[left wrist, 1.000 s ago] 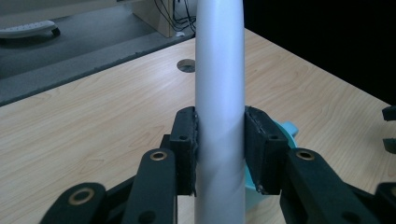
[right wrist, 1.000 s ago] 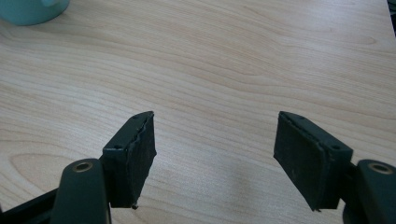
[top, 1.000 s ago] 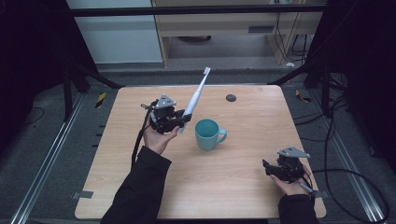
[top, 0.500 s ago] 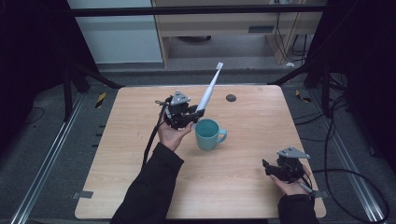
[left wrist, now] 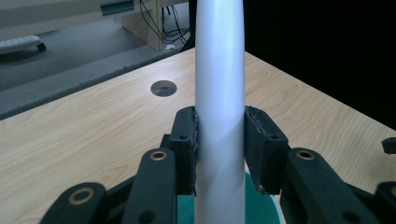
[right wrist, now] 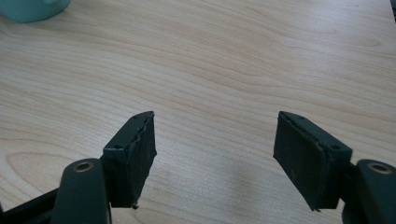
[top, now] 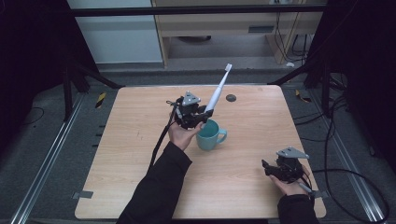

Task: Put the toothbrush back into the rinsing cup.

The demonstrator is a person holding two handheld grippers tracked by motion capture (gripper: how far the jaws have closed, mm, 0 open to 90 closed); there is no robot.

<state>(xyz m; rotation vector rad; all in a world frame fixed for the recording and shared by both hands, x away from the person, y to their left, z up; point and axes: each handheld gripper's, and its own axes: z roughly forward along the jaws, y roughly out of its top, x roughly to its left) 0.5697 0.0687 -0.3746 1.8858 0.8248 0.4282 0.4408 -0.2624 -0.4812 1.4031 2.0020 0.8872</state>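
Note:
My left gripper [top: 201, 113] is shut on a white toothbrush [top: 218, 89], held tilted with its bristle head up and to the far right. In the left gripper view the white handle [left wrist: 219, 93] is clamped between both pads, and its lower end hangs over the teal mug [left wrist: 259, 210]. The teal mug [top: 208, 135] stands upright at the table's middle, handle to the right, just beside the left hand. My right gripper [top: 270, 169] rests low near the front right of the table, open, with bare wood between its pads [right wrist: 135, 154].
A dark round hole [top: 230, 98] lies in the wooden table [top: 126, 140] near its far edge, also visible as the hole [left wrist: 164, 87] behind the toothbrush. Dark frame posts stand at the table's far corners. A cable trails from each gripper.
My left gripper has carried the toothbrush to the right, up to the mug, and the brush now stands steeper. The right gripper has not moved.

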